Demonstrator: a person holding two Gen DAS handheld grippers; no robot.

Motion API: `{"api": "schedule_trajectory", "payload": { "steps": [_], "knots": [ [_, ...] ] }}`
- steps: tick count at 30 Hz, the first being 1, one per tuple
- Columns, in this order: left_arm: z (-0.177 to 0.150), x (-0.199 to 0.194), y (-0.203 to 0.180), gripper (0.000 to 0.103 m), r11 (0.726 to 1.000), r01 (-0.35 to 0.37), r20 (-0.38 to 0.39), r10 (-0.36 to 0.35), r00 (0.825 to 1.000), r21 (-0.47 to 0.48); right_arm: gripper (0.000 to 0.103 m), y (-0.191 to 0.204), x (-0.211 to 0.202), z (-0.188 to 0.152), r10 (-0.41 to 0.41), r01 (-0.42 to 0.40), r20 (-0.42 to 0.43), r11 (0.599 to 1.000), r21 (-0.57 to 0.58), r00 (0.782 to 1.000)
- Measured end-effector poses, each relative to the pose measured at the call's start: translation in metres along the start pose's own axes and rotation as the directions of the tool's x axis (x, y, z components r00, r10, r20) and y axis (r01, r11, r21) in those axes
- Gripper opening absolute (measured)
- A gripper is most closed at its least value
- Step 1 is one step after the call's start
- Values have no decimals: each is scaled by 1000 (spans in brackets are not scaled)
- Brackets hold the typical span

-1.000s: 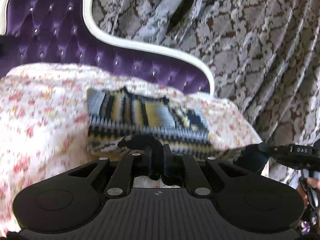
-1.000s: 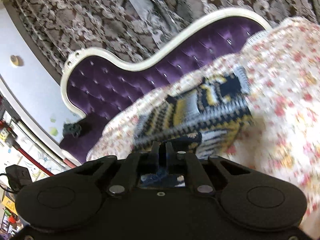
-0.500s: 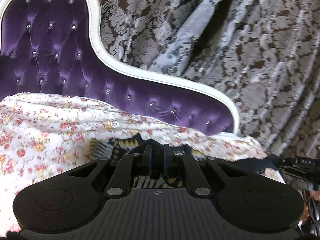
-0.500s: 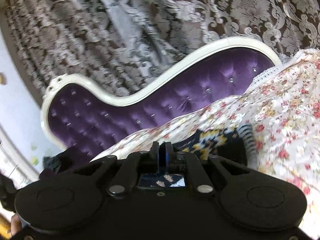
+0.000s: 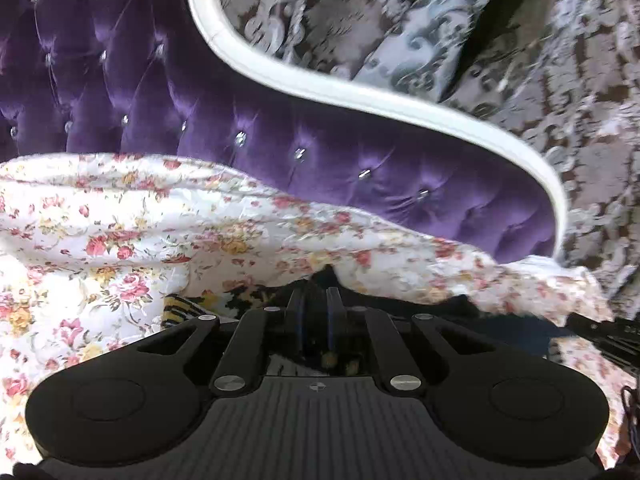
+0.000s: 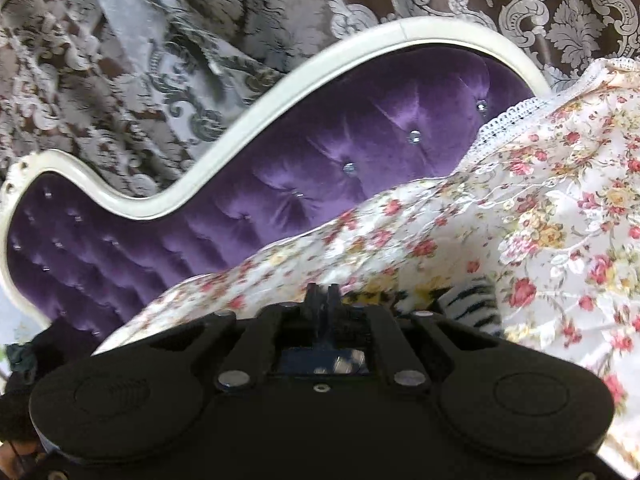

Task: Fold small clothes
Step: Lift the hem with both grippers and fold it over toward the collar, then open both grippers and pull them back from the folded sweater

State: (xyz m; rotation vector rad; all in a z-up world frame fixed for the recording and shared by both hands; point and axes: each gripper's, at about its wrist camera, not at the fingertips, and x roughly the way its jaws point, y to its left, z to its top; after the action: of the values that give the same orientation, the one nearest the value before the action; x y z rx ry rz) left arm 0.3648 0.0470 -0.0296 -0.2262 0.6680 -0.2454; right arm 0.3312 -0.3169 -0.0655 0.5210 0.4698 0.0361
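On the bed's floral bedspread (image 5: 120, 232), the knitted garment (image 5: 188, 304), striped yellow, black and grey, lies close in front of both tools, mostly hidden behind them. The left hand-held gripper (image 5: 318, 300) is clenched on the garment's dark edge. The right hand-held gripper (image 6: 322, 294) has its fingers pressed together at the garment's near edge, apparently grasping it. The purple tufted headboard (image 6: 360, 152) stands on the far side.

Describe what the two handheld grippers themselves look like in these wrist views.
Both are matte black. The left gripper has two rounded lobes with circular recesses, silver screw heads on angled linkage bars, a ribbed centre panel and blue-edged fingers. The right gripper has the same lobes, screws and linkages, but a smooth centre.
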Motion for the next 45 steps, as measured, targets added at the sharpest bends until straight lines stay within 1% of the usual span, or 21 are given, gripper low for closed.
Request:
{"api": "schedule_trajectory", "payload": {
  "steps": [3, 4, 5, 7, 9, 10, 11, 16, 21, 22, 23, 24, 28, 31, 34, 36, 40, 42, 43, 44, 45],
  "knots": [
    [1, 21, 3, 12, 1000, -13, -41, 13, 999, 3, 6, -9, 14, 2, -51, 51, 3, 999, -17, 999],
    [2, 26, 5, 13, 1000, -19, -52, 19, 998, 5, 15, -13, 16, 1, -58, 58, 2, 998, -19, 998],
    [4, 29, 6, 15, 1000, -23, -53, 24, 998, 8, 16, -17, 17, 1, -55, 55, -10, 998, -20, 998],
    [9, 29, 9, 24, 999, -36, -27, 36, 999, 18, 18, -21, 17, -2, -48, 47, -27, 999, -26, 998],
    [15, 26, 10, 36, 998, -56, 0, 56, 998, 31, 34, -24, 14, -8, -33, 31, -42, 999, -45, 999],
    [18, 25, 10, 40, 997, -65, 8, 64, 998, 40, 53, -24, 15, -10, -29, 26, -48, 998, -56, 998],
    [20, 22, 10, 43, 997, -68, 13, 67, 998, 44, 64, -23, 15, -12, -17, 13, -59, 998, -68, 998],
    [15, 9, 14, 54, 996, -48, 7, 48, 999, 76, 64, -13, 27, -17, 8, -25, -119, 989, -147, 993],
    [-8, 7, 16, 58, 992, -27, -70, 36, 997, 120, 64, -1, 46, -24, -15, -30, -189, 972, -232, 982],
    [-12, 8, 17, 58, 992, -19, -91, 31, 995, 126, 57, 1, 50, -26, -24, -26, -195, 968, -249, 980],
    [-16, 10, 18, 58, 991, -14, -107, 28, 994, 134, 26, 2, 50, -28, -32, -22, -198, 965, -263, 980],
    [-20, 11, 18, 58, 990, -14, -120, 32, 992, 142, 11, 6, 51, -30, -56, -1, -191, 958, -288, 980],
    [-28, 9, 15, 59, 981, -30, -106, 51, 993, 190, 11, 22, 36, -33, -73, 24, -113, 923, -384, 991],
    [-31, 10, 11, 61, 976, -30, -106, 54, 993, 214, 10, 24, 22, -23, -129, 118, 0, 908, -403, 992],
    [-37, 22, 11, 61, 974, -55, -134, 86, 987, 220, 10, 5, 38, -13, -187, 159, -59, 935, -318, 981],
    [-43, 29, 12, 63, 971, -70, -148, 106, 983, 227, 11, -1, 52, -19, -211, 165, -108, 929, -331, 971],
    [-51, 34, 14, 78, 964, -110, -125, 143, 982, 243, 22, -2, 53, -26, -214, 171, -89, 921, -349, 973],
    [-49, 37, 16, 79, 968, -118, -135, 150, 979, 222, 40, -4, 49, -26, -217, 175, -85, 920, -350, 972],
    [-49, 37, 14, 80, 966, -124, -137, 158, 978, 227, 56, -4, 45, -25, -217, 177, -81, 922, -343, 973],
    [-49, 38, 13, 81, 963, -131, -137, 166, 977, 236, 64, -3, 41, -24, -217, 182, -70, 924, -335, 974],
    [-49, 39, 11, 82, 961, -138, -134, 173, 976, 240, 65, -2, 33, -24, -213, 186, -46, 925, -330, 976]
  ]
}}
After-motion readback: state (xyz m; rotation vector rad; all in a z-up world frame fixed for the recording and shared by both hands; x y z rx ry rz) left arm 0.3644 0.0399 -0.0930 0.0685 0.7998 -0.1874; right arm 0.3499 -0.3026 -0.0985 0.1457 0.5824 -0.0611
